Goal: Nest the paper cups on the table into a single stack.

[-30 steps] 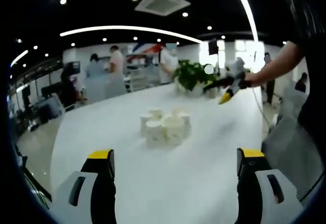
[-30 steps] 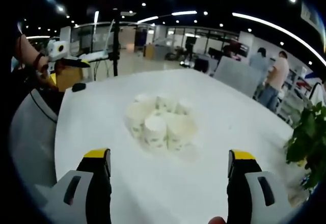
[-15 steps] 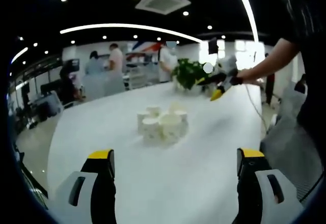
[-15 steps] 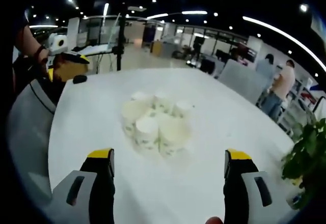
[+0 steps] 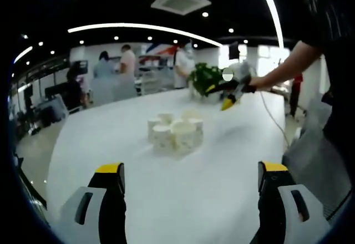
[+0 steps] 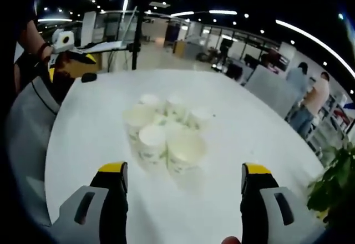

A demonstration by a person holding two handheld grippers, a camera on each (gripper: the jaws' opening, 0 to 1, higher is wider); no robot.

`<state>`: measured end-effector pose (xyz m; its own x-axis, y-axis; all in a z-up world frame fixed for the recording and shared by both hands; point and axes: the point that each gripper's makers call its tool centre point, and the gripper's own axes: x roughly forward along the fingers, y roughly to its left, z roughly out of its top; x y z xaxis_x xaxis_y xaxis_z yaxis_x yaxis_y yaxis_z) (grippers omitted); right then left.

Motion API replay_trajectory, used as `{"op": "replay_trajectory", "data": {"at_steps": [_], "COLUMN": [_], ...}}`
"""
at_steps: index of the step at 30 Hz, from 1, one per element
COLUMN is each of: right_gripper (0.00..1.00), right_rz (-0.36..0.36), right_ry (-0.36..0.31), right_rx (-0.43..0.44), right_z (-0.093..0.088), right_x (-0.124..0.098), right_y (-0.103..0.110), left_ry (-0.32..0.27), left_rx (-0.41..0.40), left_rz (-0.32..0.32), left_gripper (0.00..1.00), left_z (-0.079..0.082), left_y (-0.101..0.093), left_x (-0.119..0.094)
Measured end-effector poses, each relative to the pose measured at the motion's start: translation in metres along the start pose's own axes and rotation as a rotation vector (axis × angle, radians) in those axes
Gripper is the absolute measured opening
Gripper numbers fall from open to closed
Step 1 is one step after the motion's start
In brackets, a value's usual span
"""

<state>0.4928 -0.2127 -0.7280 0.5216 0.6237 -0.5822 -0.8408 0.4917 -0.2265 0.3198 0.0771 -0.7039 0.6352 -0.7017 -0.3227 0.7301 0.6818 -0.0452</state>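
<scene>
- My right gripper (image 6: pixel 180 186) rides low over the white bench (image 6: pixel 83 138), jaws spread wide and holding nothing; the cluster of paper cups (image 6: pixel 163 130) stands upside down just ahead, lined up with the gap between the jaws but not yet inside it.
- My left gripper (image 5: pixel 191 191) is also released and empty, and from its side the same cups (image 5: pixel 175 133) sit farther off, near the middle of the bench.
- The cups are packed so they touch one another. I judge the main risk to be that a jaw coming in for one cup catches its neighbour and tips or scatters the group.
- They are light paper; closing too hard could crush a wall, and then that cup would not nest cleanly.
- Beyond the cups, in the left gripper view, my other gripper hangs above the bench's far side, in front of a potted plant (image 5: pixel 204 79).
- People stand well behind, away from the bench.
</scene>
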Motion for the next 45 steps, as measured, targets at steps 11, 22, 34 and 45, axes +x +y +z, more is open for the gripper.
{"op": "replay_trajectory", "data": {"at_steps": [11,22,34,45], "right_gripper": [0.8,0.77,0.73,0.65], "right_rz": [0.037,0.082,0.132,0.18], "right_ry": [0.006,0.031,0.072,0.108], "right_rx": [-0.044,-0.136,-0.17,-0.216], "right_z": [0.005,0.01,0.0,-0.007], "right_x": [0.018,0.035,0.05,0.064], "right_y": [-0.006,-0.012,-0.021,-0.018], "left_ry": [-0.003,-0.001,-0.002,0.007], "left_rx": [-0.018,-0.033,-0.044,-0.053], "left_rz": [0.006,0.005,0.004,0.017], "left_gripper": [1.0,1.0,1.0,1.0], "left_z": [-0.003,-0.007,-0.004,-0.004], "left_y": [-0.006,-0.013,-0.018,-0.017], "left_x": [0.001,0.004,0.008,0.006]}}
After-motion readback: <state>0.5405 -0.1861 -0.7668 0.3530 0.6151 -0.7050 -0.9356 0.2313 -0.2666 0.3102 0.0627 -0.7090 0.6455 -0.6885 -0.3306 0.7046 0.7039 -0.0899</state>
